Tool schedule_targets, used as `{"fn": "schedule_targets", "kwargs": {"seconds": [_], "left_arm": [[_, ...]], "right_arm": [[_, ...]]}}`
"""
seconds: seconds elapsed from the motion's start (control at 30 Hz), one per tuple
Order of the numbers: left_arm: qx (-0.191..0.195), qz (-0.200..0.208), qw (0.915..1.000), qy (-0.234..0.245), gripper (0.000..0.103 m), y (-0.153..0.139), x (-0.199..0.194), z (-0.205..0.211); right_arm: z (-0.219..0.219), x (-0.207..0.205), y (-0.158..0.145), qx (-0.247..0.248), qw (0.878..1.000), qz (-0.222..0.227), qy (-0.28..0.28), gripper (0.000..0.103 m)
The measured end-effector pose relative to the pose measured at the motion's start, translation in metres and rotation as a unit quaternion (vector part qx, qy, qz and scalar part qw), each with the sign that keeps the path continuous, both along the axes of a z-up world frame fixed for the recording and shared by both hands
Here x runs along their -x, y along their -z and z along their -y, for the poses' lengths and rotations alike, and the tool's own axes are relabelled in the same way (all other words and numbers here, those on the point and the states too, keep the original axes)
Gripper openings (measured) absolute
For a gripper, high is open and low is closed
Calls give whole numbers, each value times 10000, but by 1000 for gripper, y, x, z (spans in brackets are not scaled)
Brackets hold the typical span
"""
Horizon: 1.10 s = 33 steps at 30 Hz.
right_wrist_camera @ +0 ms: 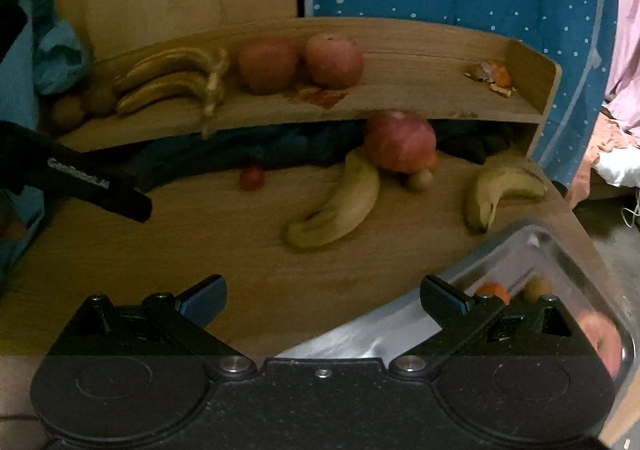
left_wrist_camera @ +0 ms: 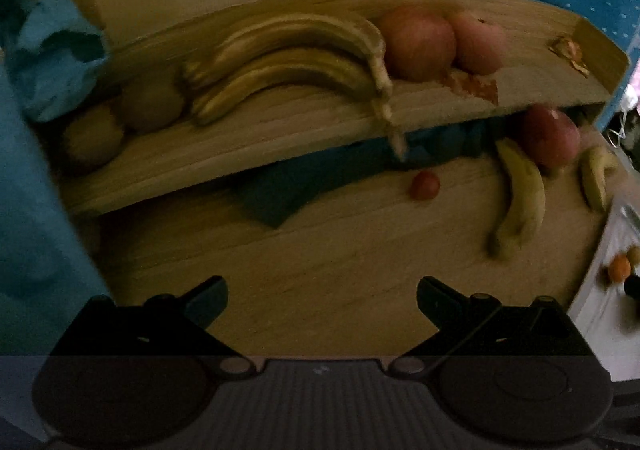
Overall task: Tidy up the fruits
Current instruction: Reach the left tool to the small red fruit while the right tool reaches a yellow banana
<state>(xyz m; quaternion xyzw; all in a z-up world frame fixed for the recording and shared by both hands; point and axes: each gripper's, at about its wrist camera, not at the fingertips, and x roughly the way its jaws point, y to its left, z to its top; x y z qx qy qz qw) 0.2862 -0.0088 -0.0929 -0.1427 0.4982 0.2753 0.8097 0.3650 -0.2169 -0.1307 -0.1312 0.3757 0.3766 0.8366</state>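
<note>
Where the wooden table (right_wrist_camera: 160,250) meets the wall, a raised wooden shelf (right_wrist_camera: 400,49) with a low rim carries most of the fruit: a bunch of bananas (right_wrist_camera: 172,79) lying on its side, two red apples (right_wrist_camera: 300,59) touching each other just to the right of it, and two brown kiwis (left_wrist_camera: 120,117) at the left end, touching the banana tips. Some orange peel scraps (right_wrist_camera: 490,77) lie in the shelf's right corner, and a reddish stain spreads in front of the apples.

Below the shelf, on the table, a third apple (right_wrist_camera: 400,139) sits against the shelf's front edge, resting on the end of a loose banana (right_wrist_camera: 340,201). A small brown fruit (right_wrist_camera: 420,179), blurred and probably a kiwi, sits just under that apple. A second loose banana (right_wrist_camera: 496,189) lies well to the right, and a small red tomato (right_wrist_camera: 251,177) sits alone to the left. Dark blue cloth (left_wrist_camera: 280,189) fills the gap under the shelf.

A metal tray (right_wrist_camera: 560,250) at the table's near right corner holds an orange fruit (right_wrist_camera: 494,290), a small kiwi-like one beside it, and something pinkish near its right rim.

The left gripper (left_wrist_camera: 322,298) hovers over bare table, its fingers spread wide and holding nothing. The right gripper (right_wrist_camera: 323,298) is likewise spread and empty, its right finger over the tray.
</note>
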Motion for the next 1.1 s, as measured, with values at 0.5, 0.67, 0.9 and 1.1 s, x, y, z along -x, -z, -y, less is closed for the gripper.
{"fn": "schedule_targets", "kwargs": {"seconds": [0.5,0.67,0.9,1.1], "left_arm": [[144,-157,9995,-241,103,28,-84,0],[155,-201,9992,-296,103,36,-100,-1],[285,53,9992,-275,99,41,-117,1],[399,127,9991,-120,81,46,-126,4]], "right_arm": [[-26,-71,21,-119,9989,-108,-434,102],[-33,-80,28,-128,9983,-185,-543,102],[-39,-90,32,-197,9977,-263,-585,102],[-45,-93,37,-333,9972,-325,-593,101]]}}
